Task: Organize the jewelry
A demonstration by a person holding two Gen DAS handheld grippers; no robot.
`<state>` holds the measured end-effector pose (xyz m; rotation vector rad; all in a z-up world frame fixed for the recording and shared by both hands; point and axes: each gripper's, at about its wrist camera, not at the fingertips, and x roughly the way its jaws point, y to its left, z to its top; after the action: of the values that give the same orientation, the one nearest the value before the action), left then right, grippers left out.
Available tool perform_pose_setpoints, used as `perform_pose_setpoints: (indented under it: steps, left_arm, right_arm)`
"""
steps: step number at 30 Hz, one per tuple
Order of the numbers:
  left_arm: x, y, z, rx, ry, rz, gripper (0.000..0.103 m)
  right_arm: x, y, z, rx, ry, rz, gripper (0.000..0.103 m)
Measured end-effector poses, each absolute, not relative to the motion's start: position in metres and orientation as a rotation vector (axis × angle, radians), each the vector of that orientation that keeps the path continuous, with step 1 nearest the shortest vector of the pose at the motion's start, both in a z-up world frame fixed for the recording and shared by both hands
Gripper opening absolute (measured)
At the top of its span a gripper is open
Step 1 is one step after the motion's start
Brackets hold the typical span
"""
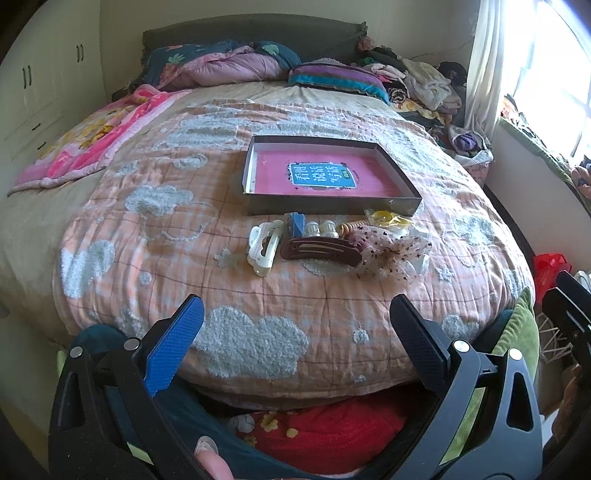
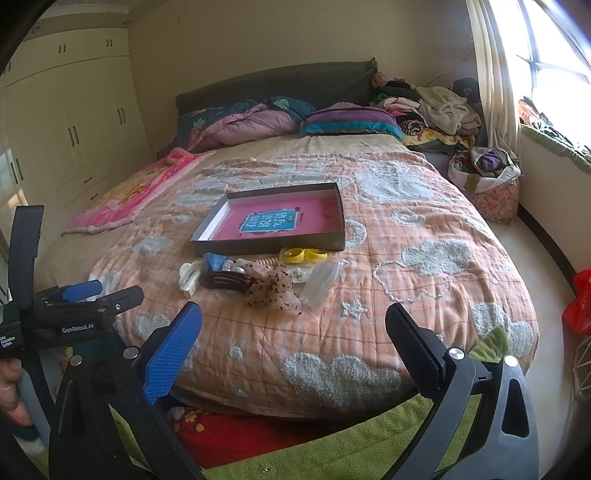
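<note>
Both wrist views face bed [image 1: 110,206] from foot end.

**Non-Task Items in View**

The bed carries a peach quilt [image 1: 295,295] with grey cloud patches. A pink blanket [image 1: 92,144] lies along its left edge. A striped pillow [image 2: 351,123] and a rumpled purple duvet [image 2: 255,127] rest against the dark headboard [image 1: 251,31]. Cream wardrobes [image 2: 74,122] line the left wall. Piled clothes [image 2: 436,107] sit beside the curtain [image 2: 495,74]. A red bag [image 2: 580,302] is on the floor at right.
</note>
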<state>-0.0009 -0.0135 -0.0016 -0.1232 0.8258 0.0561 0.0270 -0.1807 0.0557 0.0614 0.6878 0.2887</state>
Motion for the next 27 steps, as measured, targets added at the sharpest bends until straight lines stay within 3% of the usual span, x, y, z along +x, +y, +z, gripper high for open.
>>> perform_pose_setpoints:
  steps: [27]
  left_arm:
    - [0.0062, -0.0095, 0.0008, -0.101, 0.810, 0.046, 0.094]
  right_arm:
    - [0.0297, -0.1811, 0.0580, 0.049, 0.673, 0.297, 0.099]
